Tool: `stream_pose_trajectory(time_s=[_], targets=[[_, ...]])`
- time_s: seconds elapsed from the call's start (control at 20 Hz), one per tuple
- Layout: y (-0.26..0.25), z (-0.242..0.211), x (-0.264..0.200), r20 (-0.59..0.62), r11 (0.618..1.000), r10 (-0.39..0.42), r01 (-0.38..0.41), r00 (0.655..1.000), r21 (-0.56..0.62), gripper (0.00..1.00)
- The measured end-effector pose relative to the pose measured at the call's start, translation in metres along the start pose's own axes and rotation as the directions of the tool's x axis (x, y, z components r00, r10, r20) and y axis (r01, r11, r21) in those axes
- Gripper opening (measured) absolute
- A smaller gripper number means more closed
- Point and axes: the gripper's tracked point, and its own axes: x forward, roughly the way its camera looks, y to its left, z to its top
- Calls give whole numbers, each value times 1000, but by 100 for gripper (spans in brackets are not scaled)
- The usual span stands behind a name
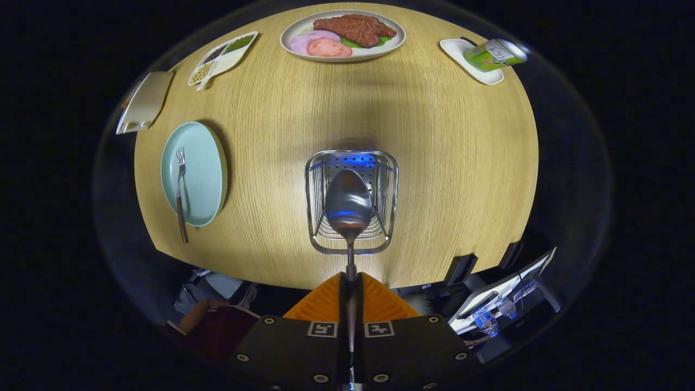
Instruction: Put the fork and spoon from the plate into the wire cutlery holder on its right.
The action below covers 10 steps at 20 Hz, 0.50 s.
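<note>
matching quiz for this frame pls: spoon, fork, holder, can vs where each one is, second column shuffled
1 spoon
2 fork
3 holder
4 can

a on the small white dish
b clamped between the fingers of the gripper
c on the blue plate
d on the table just ahead of the fingers, under the spoon bowl

Pairs: 1-b, 2-c, 3-d, 4-a

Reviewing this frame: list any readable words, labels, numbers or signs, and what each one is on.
None can be read.
Green can lying on the small white dish: label print too small and blurred.
Hand-held gripper, shut on the spoon above the wire cutlery holder: two square black-and-white markers, patterns only, no letters.
Fork, blue plate, food plate: no text.
</note>
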Motion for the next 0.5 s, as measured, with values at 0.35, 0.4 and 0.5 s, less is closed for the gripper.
stream_pose_trajectory(time_s=[0.35, 0.4, 0.5], targets=[[-3, 25, 6, -13, 999, -6, 5, 1000, -43, 4], [-4, 26, 6, -9, 999, -9, 8, 1000, -49, 4], [-1, 28, 4, 1, 999, -1, 1, 1000, -46, 9]])
